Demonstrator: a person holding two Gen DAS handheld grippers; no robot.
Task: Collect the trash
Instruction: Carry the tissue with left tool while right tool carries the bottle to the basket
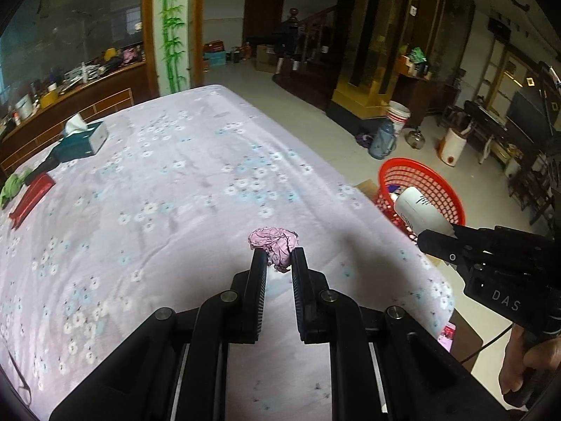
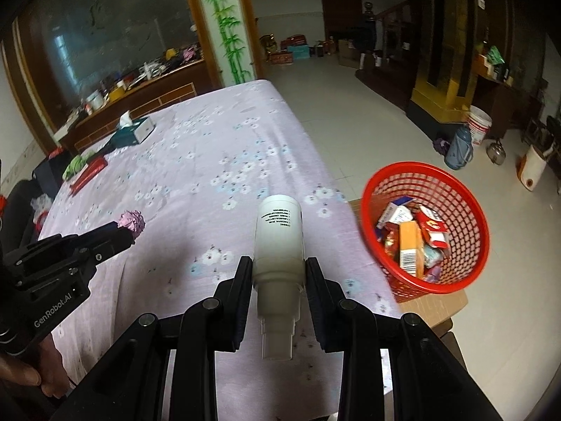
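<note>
- The left tongs (image 1: 277, 258) are closed on a crumpled pink paper ball (image 1: 275, 247), which sticks out past their tips, held above the near part of the counter (image 1: 175, 182).
- The right tongs (image 2: 278, 270) grip a white plastic bottle (image 2: 279, 242) around its body; its narrow neck points back toward the camera and its flat base with small printed text points away.
- The bottle is held over the counter's right edge, beside the red mesh basket (image 2: 470, 210).
- The basket stands on a cardboard box (image 2: 434, 298) just off the counter's right edge and holds cartons and wrappers, among them an orange box (image 2: 412, 245) with a barcode.
- A lilac cloth with small white and blue flowers covers the counter.
- Near the far left corner sits a teal tissue box (image 1: 82, 140) with a tissue sticking up.
- Along the left edge lie a flat red packet (image 1: 31, 200) and a green cloth (image 1: 12, 186) just beside it.
- A hand (image 1: 526, 368) holds the right tool's handle at the lower right of the left view.
</note>
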